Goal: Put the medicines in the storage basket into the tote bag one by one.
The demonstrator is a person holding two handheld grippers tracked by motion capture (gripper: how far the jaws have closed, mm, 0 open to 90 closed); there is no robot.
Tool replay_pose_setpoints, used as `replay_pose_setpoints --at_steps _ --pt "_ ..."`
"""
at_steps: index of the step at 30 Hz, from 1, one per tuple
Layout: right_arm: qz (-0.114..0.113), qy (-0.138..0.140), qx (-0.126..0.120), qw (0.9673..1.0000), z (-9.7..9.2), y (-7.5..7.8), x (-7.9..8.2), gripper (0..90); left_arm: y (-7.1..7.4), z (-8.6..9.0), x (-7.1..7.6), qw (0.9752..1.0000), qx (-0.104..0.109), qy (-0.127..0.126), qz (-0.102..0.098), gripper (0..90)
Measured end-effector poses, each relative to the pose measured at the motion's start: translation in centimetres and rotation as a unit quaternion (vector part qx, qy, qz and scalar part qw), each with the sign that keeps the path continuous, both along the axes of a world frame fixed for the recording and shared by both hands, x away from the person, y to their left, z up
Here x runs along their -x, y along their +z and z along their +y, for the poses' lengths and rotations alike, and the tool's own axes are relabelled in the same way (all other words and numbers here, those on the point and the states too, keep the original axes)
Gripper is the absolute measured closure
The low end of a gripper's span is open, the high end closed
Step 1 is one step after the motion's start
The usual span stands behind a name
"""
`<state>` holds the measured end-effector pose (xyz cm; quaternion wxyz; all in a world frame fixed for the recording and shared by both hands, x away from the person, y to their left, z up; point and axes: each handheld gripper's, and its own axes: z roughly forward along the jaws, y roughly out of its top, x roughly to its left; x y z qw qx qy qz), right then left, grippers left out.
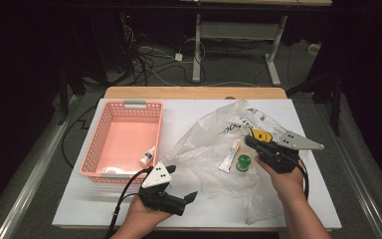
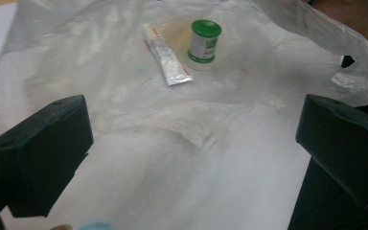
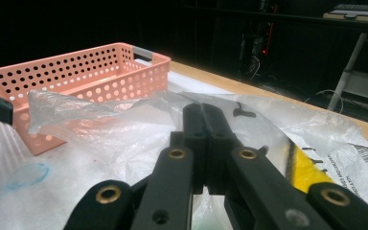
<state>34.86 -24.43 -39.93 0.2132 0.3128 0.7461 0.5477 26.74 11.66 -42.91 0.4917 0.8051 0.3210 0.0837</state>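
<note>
A white tabletop (image 1: 278,209) carries a pink perforated basket (image 1: 104,130) at the left and a crumpled clear plastic bag (image 1: 214,129) spread across the middle and right. The work in hand appears to be emptying the bag into the basket, where one small white bottle (image 1: 147,157) already lies near the front right corner. Under the bag's film lie a green-capped jar (image 2: 204,40), upright, and a flat white tube (image 2: 166,55) just beside it, both near the middle of the bag and well apart from the basket. The right gripper (image 1: 254,142) is clenched, its fingers pressed together with bag film gathered round them, apparently pinching a fold of the bag near its printed end; whether plastic is actually caught between them is not certain. The left gripper (image 1: 191,196) hovers released over the near edge of the bag, its two fingers (image 2: 43,153) spread wide and pointed toward the jar and tube. The chief risk is that a lift by the right gripper drags the whole bag, so that the jar topples and rolls off toward the tabletop's edge. A second risk is that the thin film slips from the clenched fingers, since it offers little to grip. A third is that the left fingers, closing on the jar, catch a layer of film with it and tug the tube aside.
</note>
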Motion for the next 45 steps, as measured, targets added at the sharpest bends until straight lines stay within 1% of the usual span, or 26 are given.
replay_pose_setpoints --at_steps 5,7,10,14,16,20,22,28,32,34,36,37,40,42,45 --pt "0.001 -0.003 -0.001 1.0000 -0.1 0.0 0.0 90.0 0.2 1.7 -0.1 0.9997 -0.009 0.023 -0.006 0.0" --pt "0.000 -0.003 0.000 1.0000 -0.2 0.0 0.0 90.0 0.2 2.4 -0.2 0.9995 -0.005 0.031 -0.005 0.0" --pt "0.000 -0.003 -0.001 1.0000 -0.3 -0.1 0.0 90.0 0.3 3.3 -0.4 0.9988 -0.003 0.048 -0.005 0.0" --pt "0.000 -0.002 0.000 1.0000 -0.3 0.0 0.0 90.0 0.4 4.4 -0.8 0.9975 -0.009 0.069 -0.010 0.0" --pt "0.000 -0.002 0.000 1.0000 -0.3 0.0 0.0 90.0 0.2 5.0 -1.1 0.9965 -0.015 0.081 -0.012 0.0" --pt "-0.001 -0.002 0.000 1.0000 -0.3 0.0 0.0 90.0 -0.2 6.2 -1.8 0.9946 -0.017 0.102 -0.006 0.0" --pt "0.000 -0.002 -0.001 1.0000 -0.3 0.0 0.0 90.0 -0.4 6.7 -2.1 0.9936 -0.021 0.111 -0.004 0.0" --pt "0.001 -0.003 -0.001 1.0000 -0.3 -0.1 0.0 90.0 -0.6 8.1 -2.7 0.9906 -0.024 0.135 0.001 0.0" --pt "0.000 -0.002 0.000 1.0000 -0.3 0.0 0.0 90.0 -0.7 8.9 -3.0 0.9874 -0.032 0.155 0.000 0.0" --pt "-0.001 -0.001 0.000 1.0000 -0.3 0.0 0.1 90.0 -0.7 9.3 -3.1 0.9862 -0.030 0.163 0.003 0.0" --pt "0.000 -0.001 0.000 1.0000 -0.3 0.0 0.0 90.0 -0.6 9.7 -3.2 0.9858 -0.027 0.166 0.006 0.0" --pt "0.000 -0.002 -0.001 1.0000 -0.3 0.0 0.0 90.0 -0.5 9.8 -3.2 0.9860 -0.024 0.165 0.008 0.0" --pt "0.000 -0.002 -0.001 1.0000 -0.2 -0.1 0.0 90.0 -0.1 9.8 -3.4 0.9865 -0.023 0.162 0.006 1.9" --pt "0.000 -0.002 0.000 1.0000 -0.2 0.0 0.0 90.0 0.3 9.6 -4.0 0.9865 -0.032 0.160 0.010 4.9" --pt "0.000 -0.003 0.001 1.0000 -0.2 -0.1 0.0 90.0 0.7 9.4 -5.2 0.9863 -0.051 0.155 0.022 7.6"
